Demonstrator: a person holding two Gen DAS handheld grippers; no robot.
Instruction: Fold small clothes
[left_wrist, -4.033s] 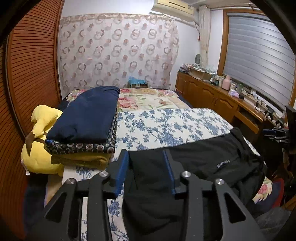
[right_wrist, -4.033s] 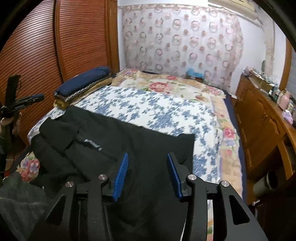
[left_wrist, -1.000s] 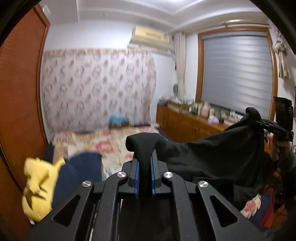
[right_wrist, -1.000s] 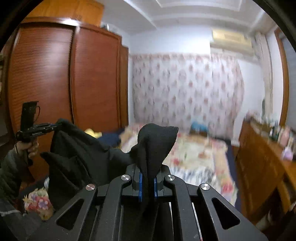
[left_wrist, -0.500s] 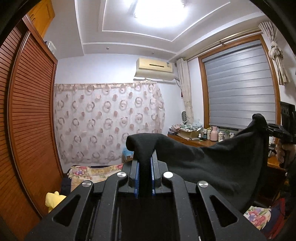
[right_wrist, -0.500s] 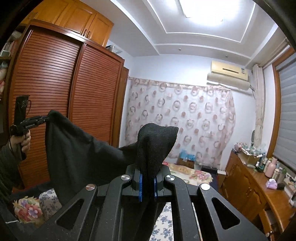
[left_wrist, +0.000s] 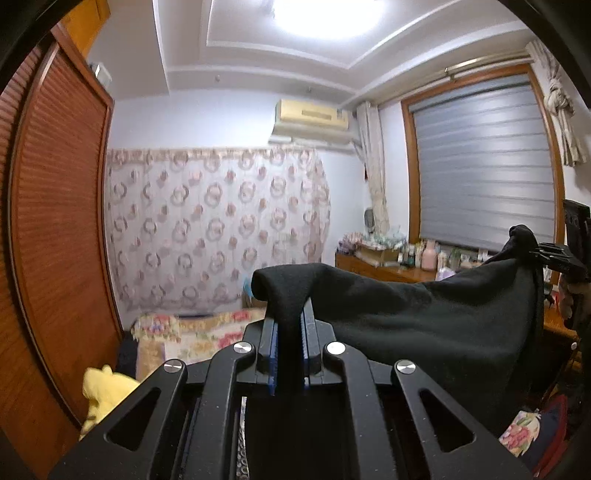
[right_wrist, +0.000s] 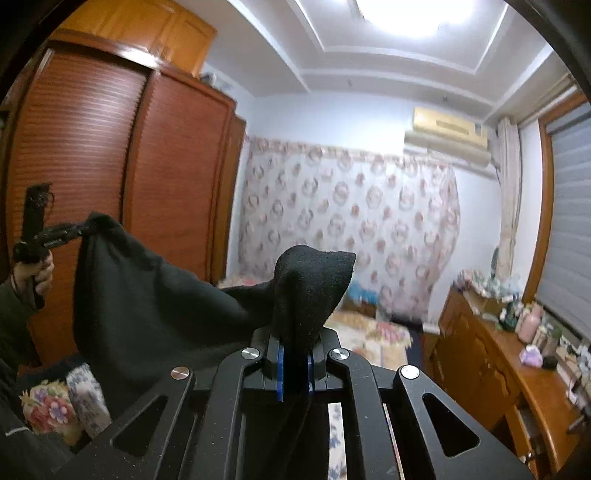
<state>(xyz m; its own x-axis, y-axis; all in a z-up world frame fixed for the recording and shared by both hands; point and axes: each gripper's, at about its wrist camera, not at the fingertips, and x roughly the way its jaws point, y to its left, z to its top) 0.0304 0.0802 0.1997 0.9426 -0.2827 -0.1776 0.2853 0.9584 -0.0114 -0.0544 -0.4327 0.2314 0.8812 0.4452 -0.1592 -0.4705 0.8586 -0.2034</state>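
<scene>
Hand-held gripper (left_wrist: 289, 347) pinches black garment (left_wrist: 424, 317)

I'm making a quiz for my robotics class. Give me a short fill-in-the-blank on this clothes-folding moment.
1. Both claws are shut on one ____ garment.
2. The left claw and right claw hold the garment up in the ____.
3. The air conditioner hangs above the ____ curtain.

Missing words: black; air; patterned
</scene>
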